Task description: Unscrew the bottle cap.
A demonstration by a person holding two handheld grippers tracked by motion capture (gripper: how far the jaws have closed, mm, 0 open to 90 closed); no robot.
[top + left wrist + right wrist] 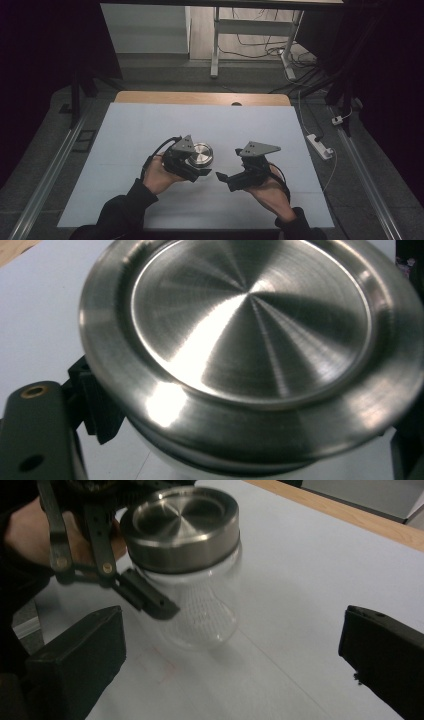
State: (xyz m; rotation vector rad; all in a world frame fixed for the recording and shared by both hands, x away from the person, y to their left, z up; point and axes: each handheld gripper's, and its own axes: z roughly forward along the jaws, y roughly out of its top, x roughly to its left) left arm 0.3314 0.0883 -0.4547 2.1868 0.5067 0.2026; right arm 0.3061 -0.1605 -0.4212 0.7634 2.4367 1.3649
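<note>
Glass jar point(200, 605) with a steel lid point(201, 153), standing on the white table point(150, 130) near its middle. Left gripper point(192, 167) is clamped on the jar just beneath the lid; right gripper point(225, 178), jaws spread and empty, hovers just right of it. Judged risks: the smooth glass may rotate or slide in the left clamp if the lid is twisted; an off-centre approach by the right gripper could strike the lid rim and tip the jar.
</note>
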